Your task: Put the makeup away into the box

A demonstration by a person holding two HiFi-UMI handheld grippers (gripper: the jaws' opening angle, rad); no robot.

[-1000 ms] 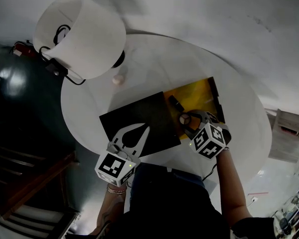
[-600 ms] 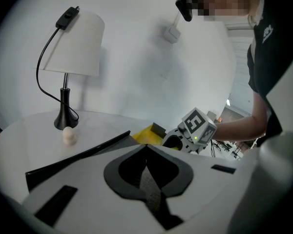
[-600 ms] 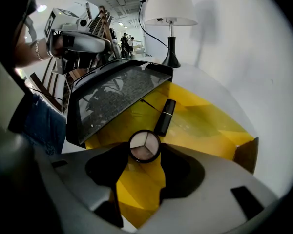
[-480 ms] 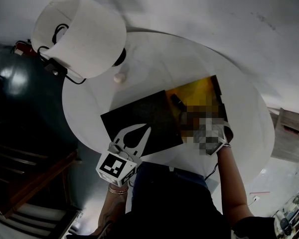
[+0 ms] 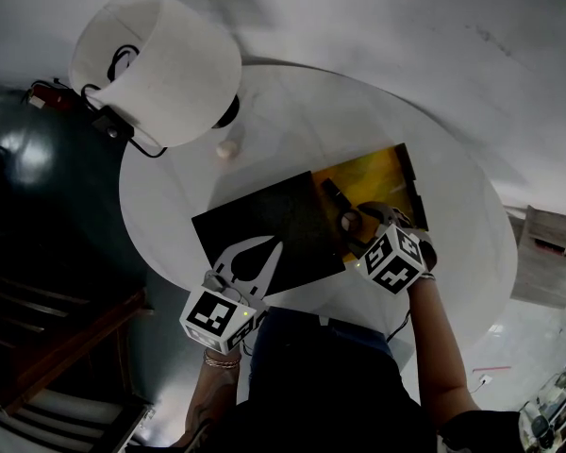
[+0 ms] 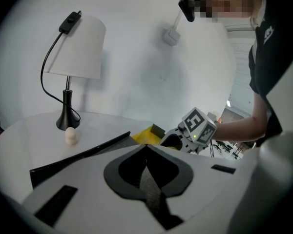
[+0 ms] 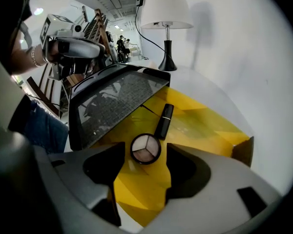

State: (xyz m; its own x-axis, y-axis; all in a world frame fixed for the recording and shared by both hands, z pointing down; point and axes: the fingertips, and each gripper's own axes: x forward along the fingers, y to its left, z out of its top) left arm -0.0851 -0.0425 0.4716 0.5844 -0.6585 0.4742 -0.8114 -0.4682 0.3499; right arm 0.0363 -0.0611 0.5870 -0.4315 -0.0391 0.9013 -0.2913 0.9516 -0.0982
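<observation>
Yellow-lined box has the compact lying free between your right gripper's wide, just-opened jaws: withdraw toward 6 o'clock without nudging it.

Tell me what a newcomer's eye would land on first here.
First comes the bright yellow lining of the open box on the right of the round white table. A round eyeshadow compact and a black lipstick tube lie in it. The right gripper stands over the compact with its jaws just opened wider, and the compact sits between them unpressed. The big white lamp at the table's far left comes next.
</observation>
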